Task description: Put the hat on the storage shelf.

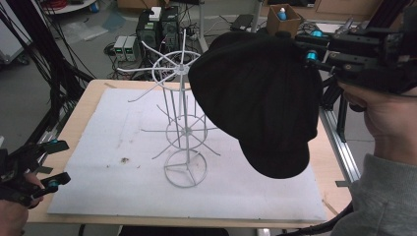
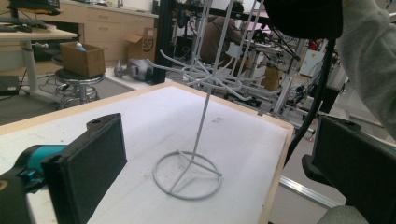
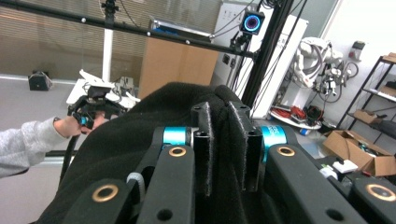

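**Inspector A:** The black cap (image 1: 260, 108) is recorded in the upper right of the high view, held in the air above the white wire rack (image 1: 184, 130). The right tongs (image 1: 301, 49) are clamped on a fold of the cap's fabric at its far edge; in the right gripper view the two pads (image 3: 204, 144) are seen pressed nearly together with cloth (image 3: 140, 135) bunched between and around them.

**Inspector B:** Noted. The left tongs (image 1: 55, 163) are seen at the lower left of the high view, jaws apart, nothing between them, held over the edge of the table (image 1: 83, 105). In the left gripper view the rack's ring base (image 2: 187, 174) is seen ahead on the white mat (image 2: 154, 126).

**Inspector A:** Orientation: the cap's long axis is judged to run from the upper right down toward the lower centre of the high view, brim end lowest and pointing at the viewer's side. The crown hangs beside the rack's top ring (image 1: 174, 68).

**Inspector B:** Risks, as judged. The rack is light and narrow-based; it could be tipped or dragged if the cap is caught on a prong (image 1: 142, 93) while being lowered. The grip is on a small pinch of soft fabric, so slippage is possible. The opening is hidden, so a prong could be missed and the cap left draped loosely.
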`<action>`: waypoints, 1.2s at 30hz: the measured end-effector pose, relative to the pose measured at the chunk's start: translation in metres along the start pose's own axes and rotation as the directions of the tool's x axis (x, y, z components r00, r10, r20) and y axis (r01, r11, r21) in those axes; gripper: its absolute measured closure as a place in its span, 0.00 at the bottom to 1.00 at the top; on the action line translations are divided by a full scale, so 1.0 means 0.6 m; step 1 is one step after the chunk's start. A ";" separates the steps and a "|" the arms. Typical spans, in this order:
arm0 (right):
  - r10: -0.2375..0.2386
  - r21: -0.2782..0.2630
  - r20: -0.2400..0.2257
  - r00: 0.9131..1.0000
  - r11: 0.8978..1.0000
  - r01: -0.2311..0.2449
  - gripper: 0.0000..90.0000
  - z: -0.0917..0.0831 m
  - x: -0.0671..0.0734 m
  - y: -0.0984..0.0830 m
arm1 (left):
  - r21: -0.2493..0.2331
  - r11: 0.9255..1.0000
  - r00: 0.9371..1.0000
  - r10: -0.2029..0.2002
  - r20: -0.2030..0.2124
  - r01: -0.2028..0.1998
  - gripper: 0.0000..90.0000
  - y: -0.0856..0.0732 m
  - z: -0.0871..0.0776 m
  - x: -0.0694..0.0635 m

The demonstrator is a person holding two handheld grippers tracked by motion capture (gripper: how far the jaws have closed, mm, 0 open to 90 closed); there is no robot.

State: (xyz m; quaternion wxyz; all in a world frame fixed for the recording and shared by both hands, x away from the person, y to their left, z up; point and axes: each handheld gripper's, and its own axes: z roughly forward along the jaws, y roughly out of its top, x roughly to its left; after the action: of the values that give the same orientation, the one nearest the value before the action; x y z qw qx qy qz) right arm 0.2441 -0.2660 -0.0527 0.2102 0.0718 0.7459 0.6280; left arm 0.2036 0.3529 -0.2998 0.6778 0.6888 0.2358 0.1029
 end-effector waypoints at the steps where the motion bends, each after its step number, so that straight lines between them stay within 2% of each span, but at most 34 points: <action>1: -0.001 0.007 0.001 1.000 1.000 0.001 0.89 0.002 -0.001 -0.009 | -0.001 1.000 1.000 0.000 0.000 0.000 0.04 0.000 0.000 0.000; 6: 0.004 0.005 -0.014 1.000 1.000 -0.004 0.89 0.005 -0.003 -0.029 | 0.003 1.000 1.000 0.002 0.001 -0.002 0.04 -0.001 0.000 0.002; 10: 0.012 0.045 -0.052 0.999 0.999 -0.010 0.89 0.012 -0.007 -0.055 | 0.001 1.000 1.000 0.001 -0.005 -0.001 0.04 -0.001 -0.002 0.003; 22: 0.037 0.109 -0.077 0.996 0.994 -0.029 0.87 0.028 -0.016 -0.105 | 0.004 1.000 1.000 0.007 -0.009 -0.007 0.04 0.000 -0.003 0.001; 28: 0.053 0.113 -0.085 0.995 0.993 -0.044 0.85 0.030 -0.020 -0.122 | 0.006 1.000 1.000 0.010 -0.012 -0.010 0.04 0.000 -0.003 0.001; 32: 0.053 0.106 -0.089 0.995 0.993 -0.044 0.81 0.027 -0.021 -0.127 | 0.002 1.000 1.000 0.012 -0.015 -0.012 0.04 0.001 -0.003 0.001; 34: 0.058 0.081 -0.092 0.994 0.995 -0.050 0.73 0.023 -0.023 -0.127 | 0.004 1.000 1.000 0.009 -0.017 -0.009 0.04 0.001 -0.004 0.001; 36: 0.058 0.089 -0.092 0.994 0.995 -0.050 0.68 0.023 -0.024 -0.127 | 0.007 1.000 1.000 0.010 -0.017 -0.010 0.04 0.001 -0.003 0.002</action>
State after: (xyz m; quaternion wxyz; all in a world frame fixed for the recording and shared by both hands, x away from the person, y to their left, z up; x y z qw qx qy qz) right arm 0.2743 -0.2743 -0.1250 0.1543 0.0715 0.7791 0.6033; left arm 0.2038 0.3552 -0.2995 0.6729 0.6913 0.2386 0.1115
